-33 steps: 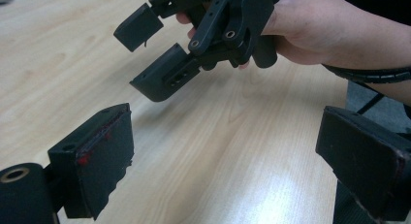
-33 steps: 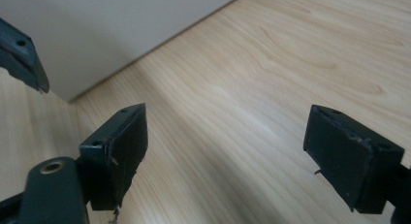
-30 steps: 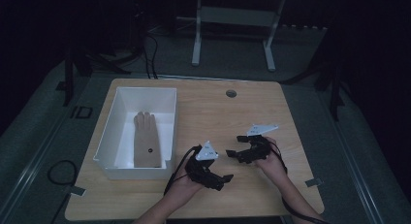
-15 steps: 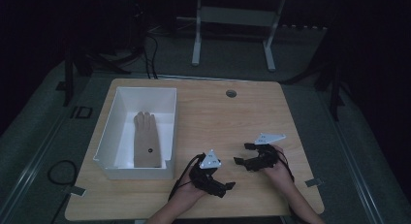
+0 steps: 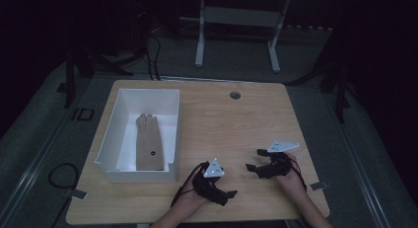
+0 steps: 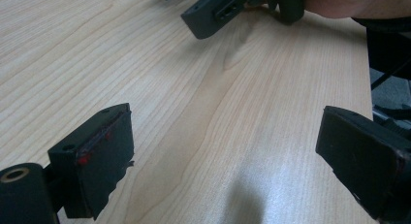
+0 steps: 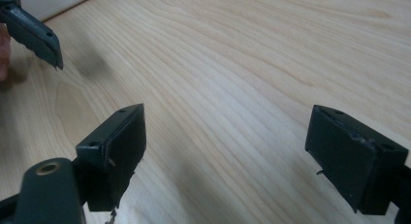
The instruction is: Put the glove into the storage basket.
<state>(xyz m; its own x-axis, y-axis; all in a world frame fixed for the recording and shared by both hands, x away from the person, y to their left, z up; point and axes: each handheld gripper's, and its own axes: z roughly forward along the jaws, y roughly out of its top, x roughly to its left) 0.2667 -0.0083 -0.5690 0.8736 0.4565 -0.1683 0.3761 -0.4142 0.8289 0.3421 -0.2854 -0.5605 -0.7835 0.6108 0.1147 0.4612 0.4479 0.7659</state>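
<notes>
Jaws of our left hand-held gripper (image 5: 230,192) stand released, empty. Our right hand-held gripper (image 5: 252,160) likewise. Both sit low over the desk (image 5: 222,124).

Table (image 5: 246,124): pale wood grain, smooth matt finish beneath both grippers. Left gripper (image 6: 228,156) and right gripper (image 7: 228,151): matt black plastic, pad edges rough. Glove (image 5: 148,144): tan cloth.

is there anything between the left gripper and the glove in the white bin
Yes: the bin's near wall. The glove lies flat inside the white bin, and the left gripper sits open on the bare table to the bin's right, so it would probably have to go over the rim.
</notes>
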